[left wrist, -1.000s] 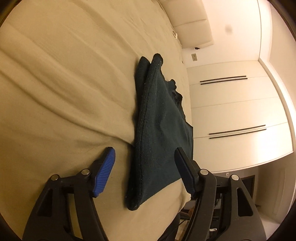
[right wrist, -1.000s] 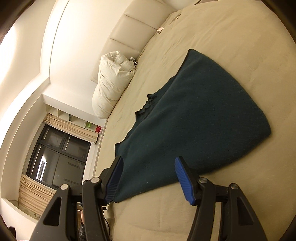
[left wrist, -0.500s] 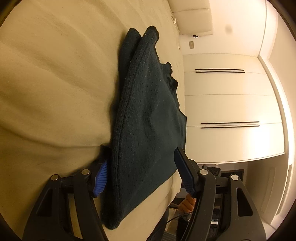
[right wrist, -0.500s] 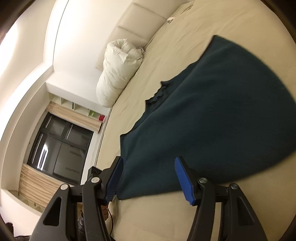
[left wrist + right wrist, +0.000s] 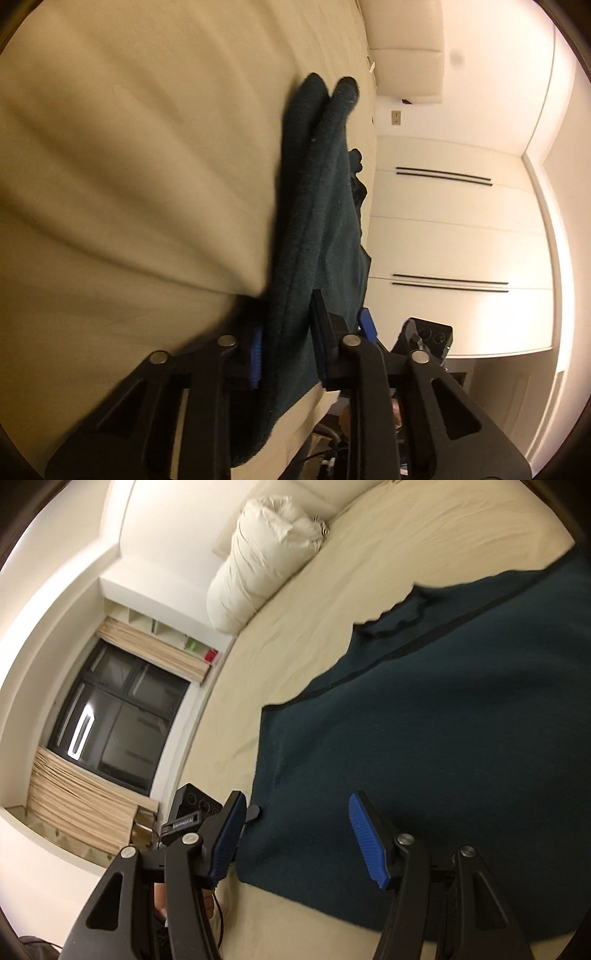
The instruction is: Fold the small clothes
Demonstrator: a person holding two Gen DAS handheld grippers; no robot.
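The left tongs (image 5: 286, 345) clamp the near folded edge of the dark green garment (image 5: 321, 206), apparently, its length running straight ahead across the bed (image 5: 129, 166); the right tongs (image 5: 295, 834) gape empty over its corner.

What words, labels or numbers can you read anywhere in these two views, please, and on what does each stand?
Small white lettering on the black clip beside the right gripper: too small and blurred to read.
Dark green garment, beige bed, wardrobe doors, left gripper: no text visible.
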